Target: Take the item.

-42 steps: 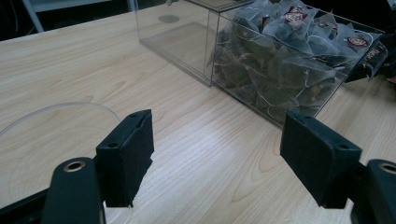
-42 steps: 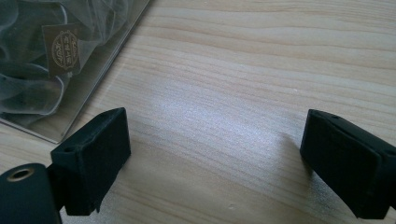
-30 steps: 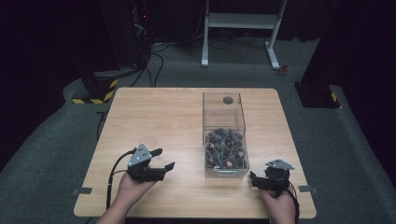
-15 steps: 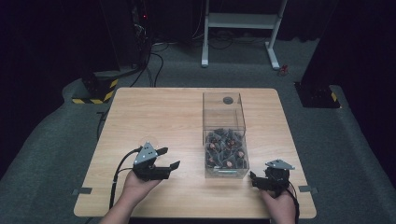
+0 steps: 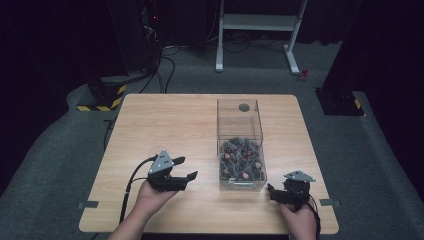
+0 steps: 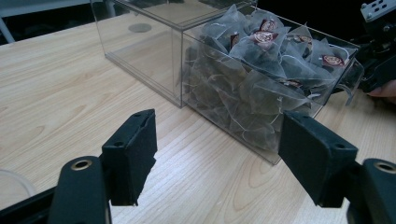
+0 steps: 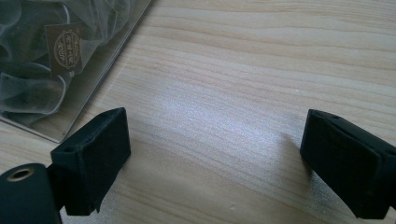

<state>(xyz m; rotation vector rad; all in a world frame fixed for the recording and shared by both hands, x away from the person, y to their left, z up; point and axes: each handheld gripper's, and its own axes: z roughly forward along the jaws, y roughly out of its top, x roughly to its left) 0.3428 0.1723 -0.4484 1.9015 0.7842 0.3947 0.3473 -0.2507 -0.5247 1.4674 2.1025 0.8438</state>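
A pale wooden bench is carrying a clear rectangular plastic box that is running from near the far edge toward the near edge, right of centre. Its near half is holding a heap of translucent mesh tea bags, probably stored there for picking out one by one; its far half is sitting bare. The left gripper is hovering near the near edge, pointing toward the box, its jaws standing wide apart and holding nothing, likely readying a reach. The right gripper is waiting by the near right corner, jaws also wide and empty. Small dark red tags with a round gold emblem are showing; their writing is too small to read.
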